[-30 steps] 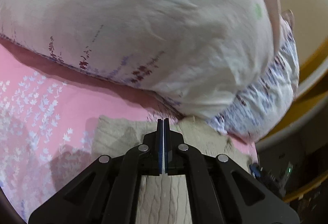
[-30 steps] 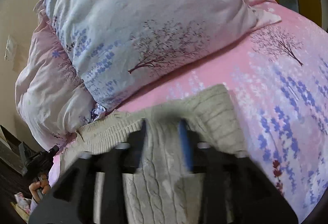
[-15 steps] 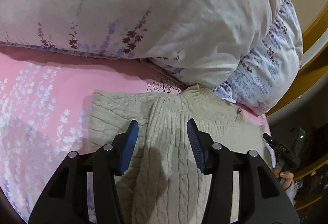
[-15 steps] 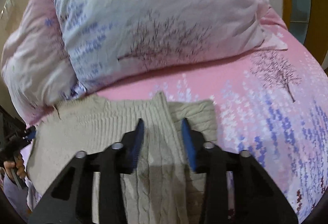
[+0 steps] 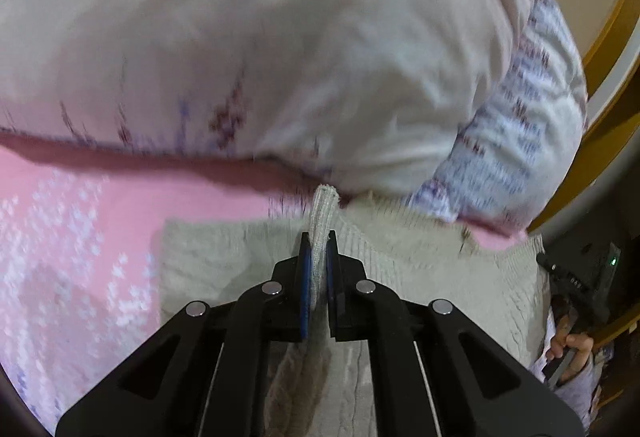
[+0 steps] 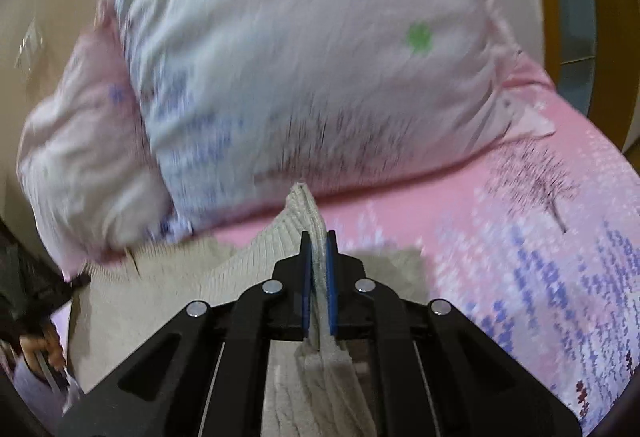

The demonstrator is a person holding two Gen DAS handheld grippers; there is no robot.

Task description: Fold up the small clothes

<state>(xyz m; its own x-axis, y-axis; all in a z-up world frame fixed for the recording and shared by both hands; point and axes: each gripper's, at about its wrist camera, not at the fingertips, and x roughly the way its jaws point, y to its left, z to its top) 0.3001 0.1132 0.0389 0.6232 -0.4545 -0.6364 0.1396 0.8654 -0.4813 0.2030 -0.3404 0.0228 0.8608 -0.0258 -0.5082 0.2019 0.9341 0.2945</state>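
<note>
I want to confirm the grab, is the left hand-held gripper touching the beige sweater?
Touching. The left wrist view shows the left hand-held gripper shut on a ribbed fold of the beige sweater.

A bed with a pink sheet (image 5: 120,205) printed with small white and purple blossoms and a dark bare tree carries everything here. Two pillows lie along its head edge: a large pale pillow (image 5: 260,49) with faint floral print, and a second pillow (image 5: 520,141) with purple flower rows partly under it toward the bed's side edge. A beige cable-knit sweater (image 5: 420,277) lies flat on the sheet just in front of the pillows, reaching out to that side edge
</note>
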